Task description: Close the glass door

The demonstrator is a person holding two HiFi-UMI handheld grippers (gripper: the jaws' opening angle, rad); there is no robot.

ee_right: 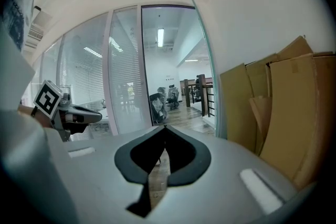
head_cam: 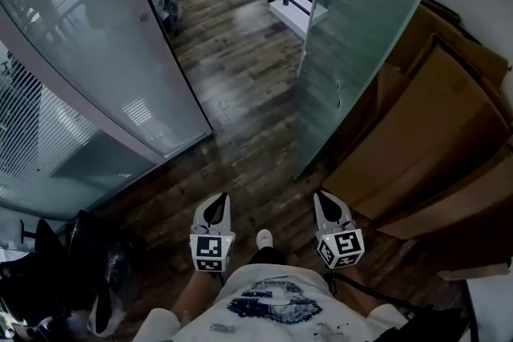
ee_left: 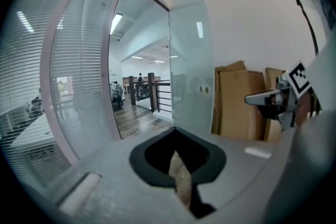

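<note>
Looking down in the head view, left claw (head_cam: 215, 204) and right claw (head_cam: 325, 200) hover low over the wood floor (head_cam: 240, 92). The glass door (head_cam: 361, 36) is swung open by the cardboard (head_cam: 433, 124). Left gripper view: tips pinched together, empty, door ahead. Right gripper view: same deal.

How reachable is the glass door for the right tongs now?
Probably yes: only bare floor lies between the right tongs and the door, whose free edge stands just ahead; cardboard crowds only its far side.
</note>
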